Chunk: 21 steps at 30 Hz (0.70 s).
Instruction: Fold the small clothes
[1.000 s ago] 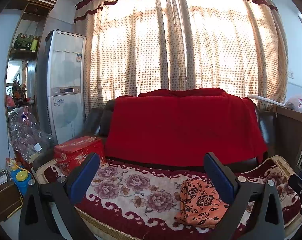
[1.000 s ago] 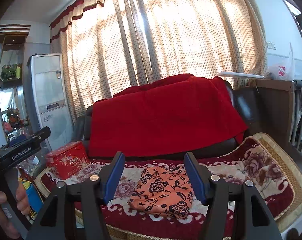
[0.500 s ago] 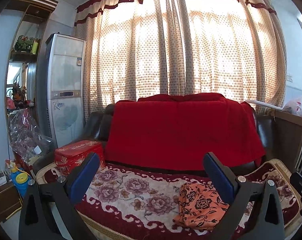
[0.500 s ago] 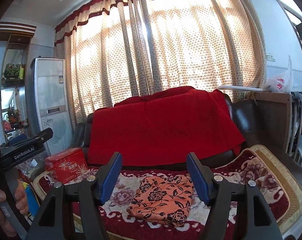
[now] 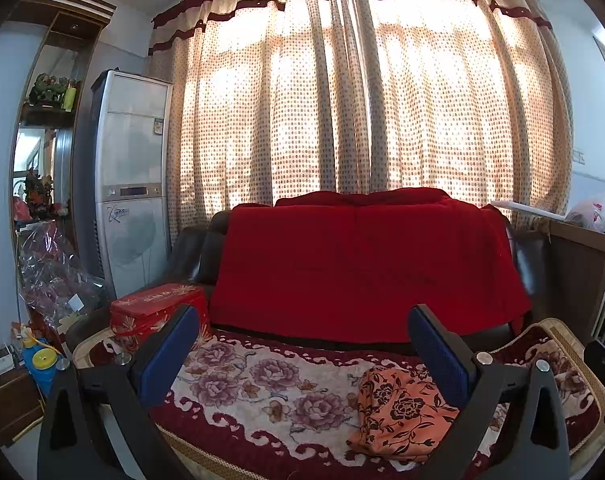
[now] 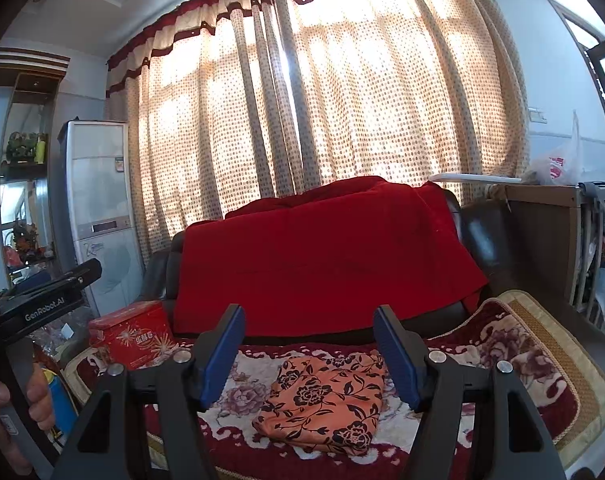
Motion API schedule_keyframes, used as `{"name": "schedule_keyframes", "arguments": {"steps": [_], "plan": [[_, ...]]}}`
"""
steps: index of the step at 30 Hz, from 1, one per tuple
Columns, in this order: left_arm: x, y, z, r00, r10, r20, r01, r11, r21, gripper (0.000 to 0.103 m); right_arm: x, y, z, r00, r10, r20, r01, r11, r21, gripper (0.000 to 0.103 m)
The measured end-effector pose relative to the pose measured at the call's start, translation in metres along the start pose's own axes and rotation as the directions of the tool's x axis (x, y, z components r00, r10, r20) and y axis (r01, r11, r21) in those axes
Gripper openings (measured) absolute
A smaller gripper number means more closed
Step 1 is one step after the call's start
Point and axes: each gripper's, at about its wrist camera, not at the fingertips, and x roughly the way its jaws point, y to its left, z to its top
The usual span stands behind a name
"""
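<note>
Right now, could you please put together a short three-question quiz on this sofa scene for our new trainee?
1. True or false: the orange floral garment lies on the flowered seat cover.
2. Which claw has the garment centred ahead of its fingers? A) left claw B) right claw
3. Fill in: the red box sits at the sofa's ____ end as both cameras see it.

Key
1. True; it rests there, folded, with neither claw touching it.
2. B; in the left wrist view it lies off to the right, partly behind a finger.
3. Left, beside the red blanket draped over the backrest.
</note>
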Motion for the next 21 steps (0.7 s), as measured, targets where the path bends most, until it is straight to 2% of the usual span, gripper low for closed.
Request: {"name": "schedule_keyframes", "arguments": {"steps": [21], "plan": [[0.0024,-0.0046,-0.0024,1.0,-0.002,-0.01,0.002,1.0,0.016,0.103,0.0006,-0.0041,-0.004,1.0,-0.004,0.0,0.004,1.0,0.016,0.07]]}}
